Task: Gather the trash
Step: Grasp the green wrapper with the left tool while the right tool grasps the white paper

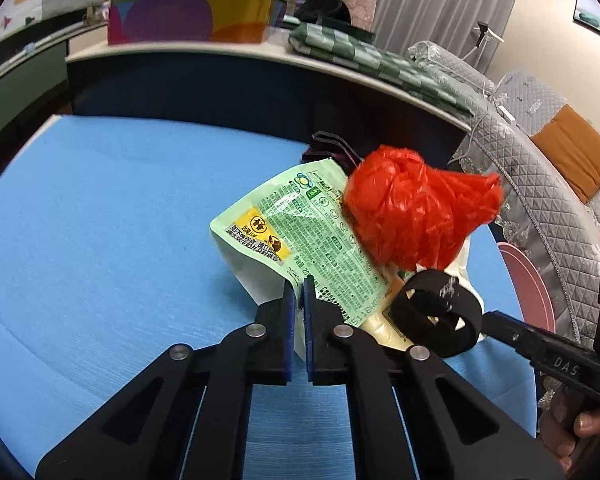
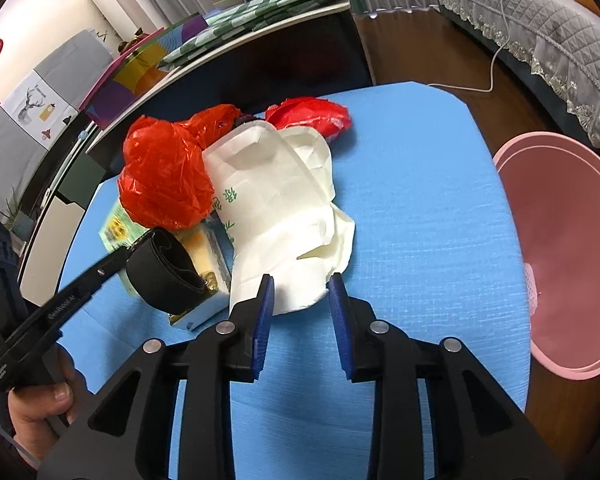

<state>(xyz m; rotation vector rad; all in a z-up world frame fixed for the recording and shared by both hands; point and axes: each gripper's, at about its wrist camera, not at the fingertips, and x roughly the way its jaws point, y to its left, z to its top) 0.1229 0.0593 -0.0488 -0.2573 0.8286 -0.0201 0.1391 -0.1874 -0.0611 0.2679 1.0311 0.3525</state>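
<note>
A trash pile lies on the blue table (image 1: 100,220). My left gripper (image 1: 299,286) is shut on the edge of a light green printed packet (image 1: 300,224). A crumpled orange-red plastic bag (image 1: 412,208) rests on the packet; it also shows in the right wrist view (image 2: 164,176). My right gripper (image 2: 300,284) is open, its jaws either side of the near edge of a white paper bag (image 2: 284,208). A black strap loop (image 2: 168,272) lies left of it. A red wrapper (image 2: 308,114) sits at the far side of the pile.
A pink bin (image 2: 564,248) stands off the table's right edge, also seen in the left wrist view (image 1: 528,280). A dark counter (image 1: 220,80) with a colourful box (image 1: 188,16) and green checked cloth (image 1: 380,64) stands behind. A grey quilted sofa (image 2: 540,12) is at right.
</note>
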